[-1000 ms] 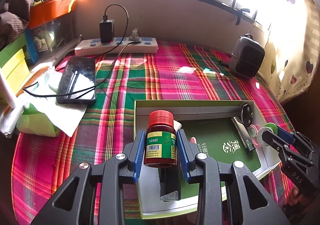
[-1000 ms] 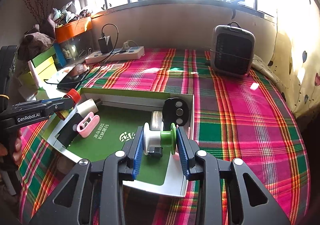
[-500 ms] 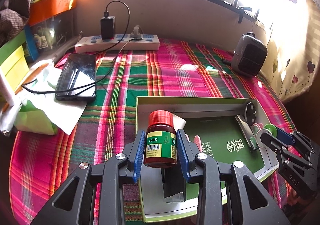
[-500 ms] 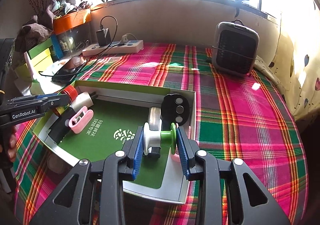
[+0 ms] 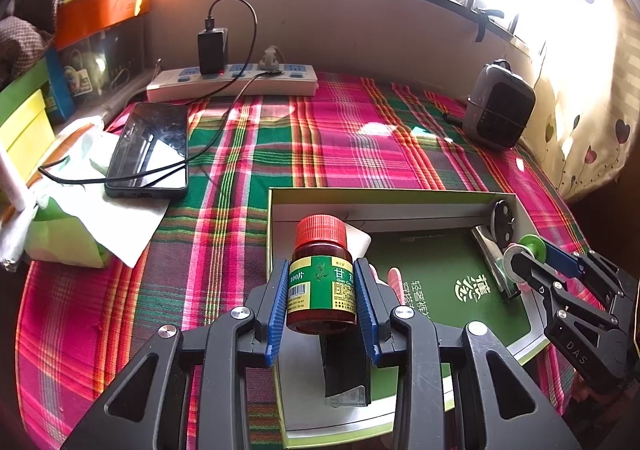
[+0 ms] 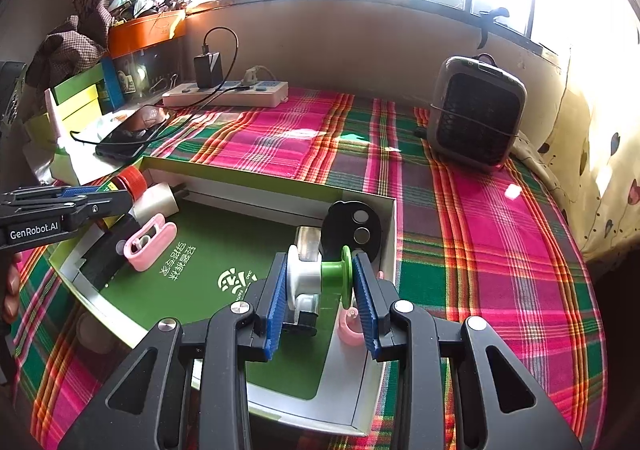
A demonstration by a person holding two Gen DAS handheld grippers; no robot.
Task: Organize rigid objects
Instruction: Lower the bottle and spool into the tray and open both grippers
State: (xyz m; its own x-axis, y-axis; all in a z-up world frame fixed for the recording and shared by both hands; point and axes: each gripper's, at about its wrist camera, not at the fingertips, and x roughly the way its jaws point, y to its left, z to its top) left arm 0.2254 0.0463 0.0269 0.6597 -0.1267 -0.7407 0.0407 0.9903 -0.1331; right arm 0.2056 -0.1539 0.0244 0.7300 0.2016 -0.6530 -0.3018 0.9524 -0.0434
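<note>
- Left wrist view: my left hand-held gripper (image 5: 322, 300) is gripping the bottle (image 5: 321, 282) upright over the box (image 5: 384, 197)'s near-left corner; released high, it risks toppling.
- Right wrist view: my right hand-held gripper (image 6: 319, 292) is clamping the spool (image 6: 319, 277) by its ends above the box (image 6: 264, 173)'s right side; dropped, it could roll out.

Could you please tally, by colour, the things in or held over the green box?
Red-capped: 1, bottle
White and green: 1, spool
Pink: 2, clip, ring
Black: 2, disc, slab
White: 1, roll
Total: 7
</note>
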